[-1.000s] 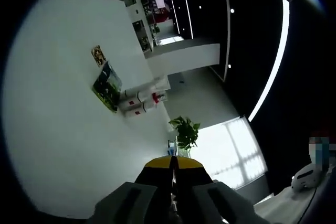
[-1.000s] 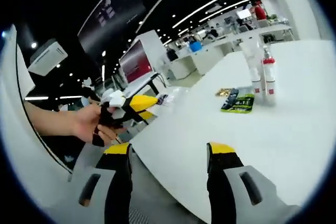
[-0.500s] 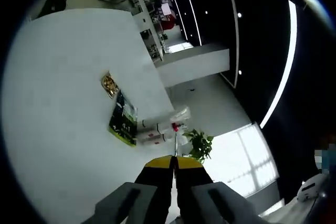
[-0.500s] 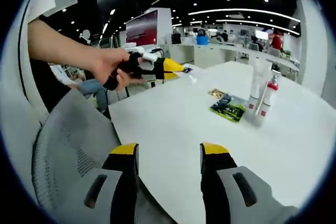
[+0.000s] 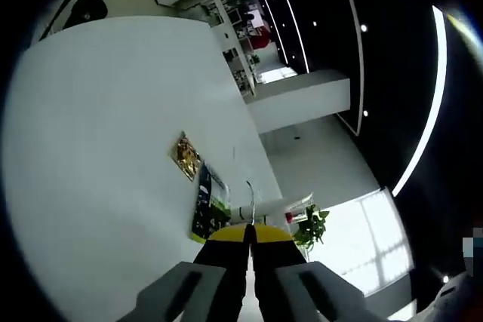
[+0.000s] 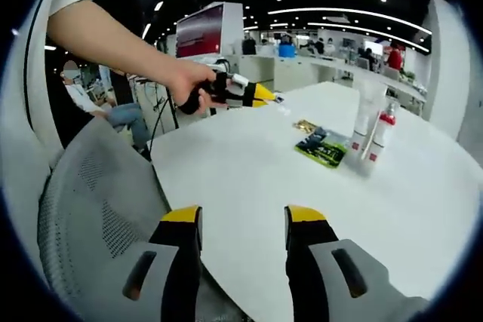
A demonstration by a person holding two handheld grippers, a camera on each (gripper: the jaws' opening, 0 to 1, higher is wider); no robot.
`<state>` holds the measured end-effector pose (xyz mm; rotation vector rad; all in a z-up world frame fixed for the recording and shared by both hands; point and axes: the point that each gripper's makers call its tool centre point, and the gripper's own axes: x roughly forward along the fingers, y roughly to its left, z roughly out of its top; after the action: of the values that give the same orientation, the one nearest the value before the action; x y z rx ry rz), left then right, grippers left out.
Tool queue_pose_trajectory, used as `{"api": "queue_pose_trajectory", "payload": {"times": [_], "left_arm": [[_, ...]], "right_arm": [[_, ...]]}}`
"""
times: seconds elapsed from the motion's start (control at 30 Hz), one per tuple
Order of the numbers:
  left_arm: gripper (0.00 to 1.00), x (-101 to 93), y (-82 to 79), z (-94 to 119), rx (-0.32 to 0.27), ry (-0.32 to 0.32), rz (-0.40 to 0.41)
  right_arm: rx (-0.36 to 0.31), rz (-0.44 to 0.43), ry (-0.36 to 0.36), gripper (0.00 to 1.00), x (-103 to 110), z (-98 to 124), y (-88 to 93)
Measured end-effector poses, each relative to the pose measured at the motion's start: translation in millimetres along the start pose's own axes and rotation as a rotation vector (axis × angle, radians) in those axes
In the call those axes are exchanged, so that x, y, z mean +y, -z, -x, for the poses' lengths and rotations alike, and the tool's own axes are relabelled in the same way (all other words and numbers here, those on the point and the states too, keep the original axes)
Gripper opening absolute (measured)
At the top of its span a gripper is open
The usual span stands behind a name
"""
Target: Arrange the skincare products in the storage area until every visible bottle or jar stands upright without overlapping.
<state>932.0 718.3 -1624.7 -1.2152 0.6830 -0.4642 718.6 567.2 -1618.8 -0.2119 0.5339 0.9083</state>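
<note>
Left gripper (image 5: 248, 233): jaws pressed together, nothing between them; held in a hand (image 6: 190, 90) over the table's far edge.
Right gripper (image 6: 243, 220): jaws spread apart, holding nothing, above the near table edge.
Skincare products: a white tube (image 6: 364, 122) and a red-capped bottle (image 6: 382, 135) stand upright, side by side, right of the packets.
Nearby: a green packet (image 6: 322, 148) lies flat, a small gold packet (image 6: 305, 125) just beyond it.
Surface: white table (image 6: 287, 179).
Room: grey mesh chair (image 6: 83, 209) at the left; potted plant (image 5: 313, 228); open office with ceiling lights.
</note>
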Motion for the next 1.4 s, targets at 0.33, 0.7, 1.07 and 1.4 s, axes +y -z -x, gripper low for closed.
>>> {"api": "queue_pose_trajectory", "payload": {"times": [0.33, 0.7, 1.07, 1.4], "left_arm": [[0.01, 27.5, -11.8, -19, 0.059, -0.086, -0.025], [0.01, 54.6, -10.5, -33, 0.131, -0.185, -0.074], [0.01, 69.5, -7.7, -41, 0.172, -0.252, -0.124], [0.02, 80.7, -10.7, -43, 0.174, -0.344, -0.135]], "right_arm": [[0.033, 0.001, -0.002, 0.39, 0, -2, 6.6], [0.048, -0.003, -0.002, 0.42, 1, -4, 10.1], [0.058, 0.006, -0.008, 0.41, 2, -5, 11.1], [0.066, 0.001, -0.005, 0.41, 1, -5, 12.3]]}}
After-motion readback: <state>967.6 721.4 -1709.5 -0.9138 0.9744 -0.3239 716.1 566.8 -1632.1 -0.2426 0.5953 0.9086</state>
